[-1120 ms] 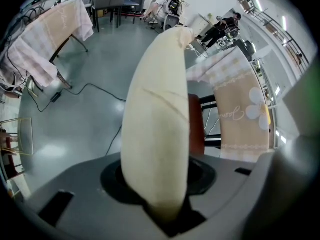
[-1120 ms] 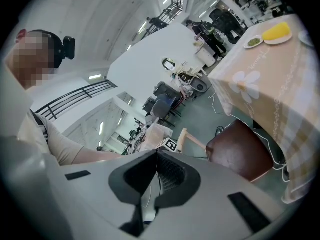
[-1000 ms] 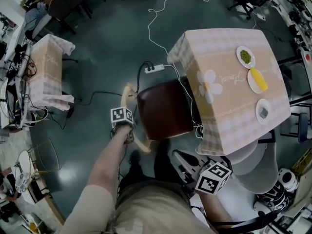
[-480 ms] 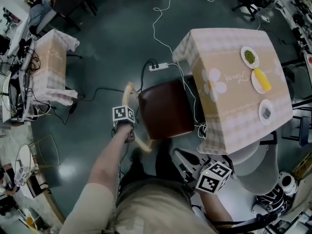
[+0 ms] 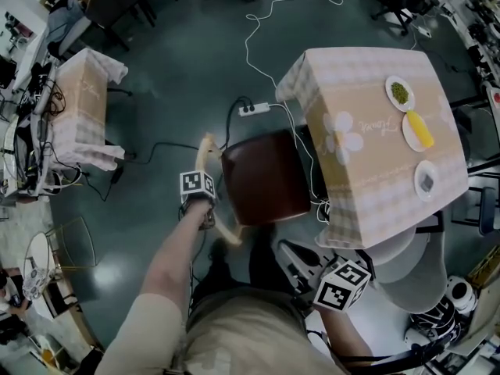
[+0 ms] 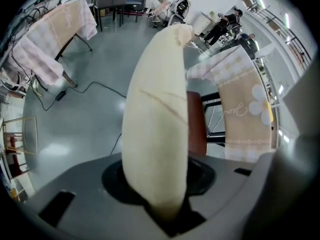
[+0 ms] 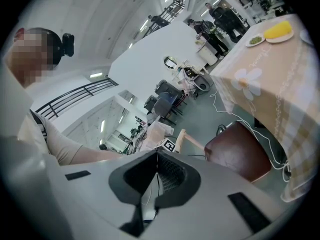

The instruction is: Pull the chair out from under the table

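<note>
Nothing moved: left hand-held gripper (image 5: 208, 216) clamps backrest (image 6: 155, 124) of chair (image 5: 262, 178), seat pointing toward table (image 5: 375, 131).

Bare floor (image 5: 156, 92) is stretching wide left of the chair (image 5: 264, 176); the desk (image 5: 367, 76) is crowding its right side, and a power strip (image 5: 255, 108) with cables (image 5: 248, 45) is lying just beyond it.

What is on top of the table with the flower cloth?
A plate of green food, a plate with something yellow, a plate with a dark item. The cloth hides the tabletop.
</note>
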`<state>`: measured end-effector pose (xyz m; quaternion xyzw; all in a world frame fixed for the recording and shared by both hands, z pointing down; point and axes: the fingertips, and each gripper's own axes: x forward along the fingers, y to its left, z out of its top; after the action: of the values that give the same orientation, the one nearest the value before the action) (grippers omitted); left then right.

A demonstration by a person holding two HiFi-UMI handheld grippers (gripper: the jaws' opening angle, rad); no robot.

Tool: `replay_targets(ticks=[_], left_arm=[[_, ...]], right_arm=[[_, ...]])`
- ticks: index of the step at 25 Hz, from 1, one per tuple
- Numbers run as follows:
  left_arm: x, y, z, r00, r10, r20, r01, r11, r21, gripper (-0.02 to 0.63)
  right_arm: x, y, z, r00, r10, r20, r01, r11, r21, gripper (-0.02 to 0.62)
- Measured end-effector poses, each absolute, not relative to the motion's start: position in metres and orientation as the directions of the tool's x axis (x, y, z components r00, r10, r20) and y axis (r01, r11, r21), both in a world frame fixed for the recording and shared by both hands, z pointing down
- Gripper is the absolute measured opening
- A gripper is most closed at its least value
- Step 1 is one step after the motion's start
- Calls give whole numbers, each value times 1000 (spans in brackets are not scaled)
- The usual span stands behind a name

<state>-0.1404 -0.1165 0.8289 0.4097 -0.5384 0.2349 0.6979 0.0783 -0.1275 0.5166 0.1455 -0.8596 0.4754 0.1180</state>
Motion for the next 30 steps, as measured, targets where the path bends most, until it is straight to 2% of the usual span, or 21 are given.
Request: replay_targets(ticks=[30], left_arm=[[-158, -97, 828, 326, -71, 943, -799, 513, 314, 153]], right_arm=[[55, -125, 521, -933, -110, 342, -348, 514, -784, 11]])
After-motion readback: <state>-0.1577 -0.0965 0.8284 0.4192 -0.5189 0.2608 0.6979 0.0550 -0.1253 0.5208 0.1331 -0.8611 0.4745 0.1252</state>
